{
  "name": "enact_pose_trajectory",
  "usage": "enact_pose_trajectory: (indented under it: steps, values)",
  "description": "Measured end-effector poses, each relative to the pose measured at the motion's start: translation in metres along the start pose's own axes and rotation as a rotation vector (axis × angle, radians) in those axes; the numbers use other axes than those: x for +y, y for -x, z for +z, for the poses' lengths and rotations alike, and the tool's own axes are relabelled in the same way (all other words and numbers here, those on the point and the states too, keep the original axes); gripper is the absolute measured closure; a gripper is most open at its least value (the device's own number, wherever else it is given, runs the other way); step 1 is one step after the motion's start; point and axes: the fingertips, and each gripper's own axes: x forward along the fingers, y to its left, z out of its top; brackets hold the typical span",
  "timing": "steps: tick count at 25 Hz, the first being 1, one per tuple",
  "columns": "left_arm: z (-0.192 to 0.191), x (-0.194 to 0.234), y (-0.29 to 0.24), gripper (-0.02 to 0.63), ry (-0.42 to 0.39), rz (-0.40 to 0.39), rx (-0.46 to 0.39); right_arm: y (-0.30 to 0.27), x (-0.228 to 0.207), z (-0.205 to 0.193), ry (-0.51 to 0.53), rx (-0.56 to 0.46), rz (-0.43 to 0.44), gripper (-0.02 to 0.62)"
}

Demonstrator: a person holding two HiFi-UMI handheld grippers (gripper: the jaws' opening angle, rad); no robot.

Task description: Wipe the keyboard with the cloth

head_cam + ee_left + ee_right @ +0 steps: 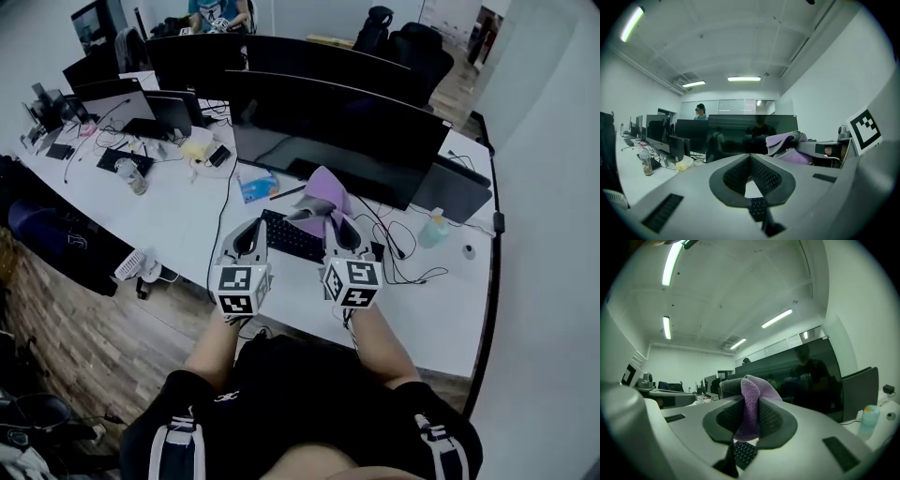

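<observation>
Fuzzy purple cloth, matt black keyboard, glossy dark monitor, smooth white desk

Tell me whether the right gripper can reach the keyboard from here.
Probably yes: the right gripper, shut on the cloth, hangs over the keyboard, and nothing shows between them.

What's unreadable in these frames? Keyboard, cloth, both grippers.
- Keyboard: in the head view its right part is hidden behind the right hand-held gripper; key legends and dirt are too small.
- Cloth: whether it touches the keys; no view shows its underside.
- Left hand-held gripper: its own view shows only a sliver of keyboard below the shut jaws.
</observation>
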Motion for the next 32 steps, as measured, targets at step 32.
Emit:
enact_pose_trajectory:
  steps: [32]
  values:
    - [-0.086, 0.248, -0.048, 0.595, 0.054, -0.041, 0.159, -0.244, 0.095, -0.29, 0.126, 0.618, -0.146, 0.512]
